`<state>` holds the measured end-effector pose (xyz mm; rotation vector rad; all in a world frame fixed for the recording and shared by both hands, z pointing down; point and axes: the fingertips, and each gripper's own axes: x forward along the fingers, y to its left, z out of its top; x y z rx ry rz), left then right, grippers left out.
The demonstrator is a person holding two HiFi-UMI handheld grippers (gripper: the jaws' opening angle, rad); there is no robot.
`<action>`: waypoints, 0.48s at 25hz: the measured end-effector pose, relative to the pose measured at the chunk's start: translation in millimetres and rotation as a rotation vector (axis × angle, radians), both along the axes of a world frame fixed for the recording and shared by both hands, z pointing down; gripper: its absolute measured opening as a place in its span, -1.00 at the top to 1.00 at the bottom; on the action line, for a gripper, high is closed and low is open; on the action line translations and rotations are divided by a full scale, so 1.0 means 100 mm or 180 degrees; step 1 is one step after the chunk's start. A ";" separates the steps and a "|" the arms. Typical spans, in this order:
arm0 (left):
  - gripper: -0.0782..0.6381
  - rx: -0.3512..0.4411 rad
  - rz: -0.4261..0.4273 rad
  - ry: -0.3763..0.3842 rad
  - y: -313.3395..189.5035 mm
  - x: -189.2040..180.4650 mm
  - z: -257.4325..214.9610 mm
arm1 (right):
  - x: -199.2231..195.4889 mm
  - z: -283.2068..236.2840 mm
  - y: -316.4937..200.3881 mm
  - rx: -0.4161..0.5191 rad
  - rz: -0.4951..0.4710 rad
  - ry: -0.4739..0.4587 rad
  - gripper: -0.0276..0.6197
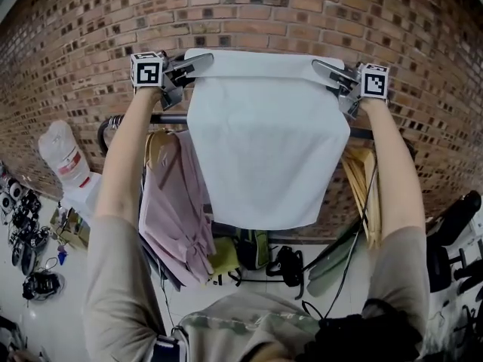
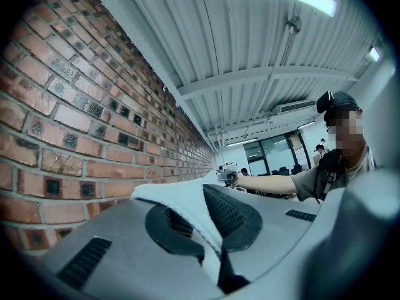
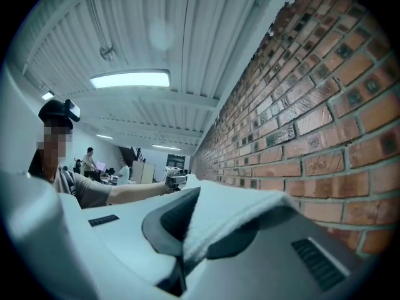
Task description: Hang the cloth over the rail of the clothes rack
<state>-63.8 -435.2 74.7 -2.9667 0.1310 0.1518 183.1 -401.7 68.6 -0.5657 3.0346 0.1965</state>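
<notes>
Pinching the top left corner of the white cloth (image 1: 264, 149) in the left gripper (image 1: 198, 65), with jaws pressed nearly together on the fabric edge; pinching the top right corner likewise in the right gripper (image 1: 323, 68), again with jaws all but closed on the fold; holding the cloth stretched flat between the two claws, raised close to the brick wall (image 1: 249, 6); draping down from both claws and covering the middle of the dark rail (image 1: 167, 118) of the clothes rack, lower than either claw; below the left claw, on that rail, a pink garment (image 1: 177, 210).
</notes>
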 end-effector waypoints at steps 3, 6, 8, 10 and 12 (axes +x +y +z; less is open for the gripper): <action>0.73 -0.0078 -0.0127 -0.0092 -0.09 -0.01 0.15 | -0.01 0.13 -0.10 -0.0046 0.0085 0.0023 0.86; 0.73 -0.0155 -0.0232 -0.0298 -0.19 0.05 0.33 | 0.04 0.29 -0.24 -0.0196 0.0151 0.0060 0.86; 0.73 -0.0228 -0.0259 -0.0489 -0.26 0.07 0.52 | 0.05 0.44 -0.30 -0.0311 0.0176 0.0129 0.86; 0.73 -0.0402 -0.0258 -0.0653 -0.31 0.09 0.68 | 0.03 0.57 -0.31 -0.0420 0.0161 0.0243 0.86; 0.73 -0.0698 -0.0260 -0.0773 -0.35 0.11 0.81 | 0.03 0.64 -0.31 -0.0465 0.0148 0.0340 0.86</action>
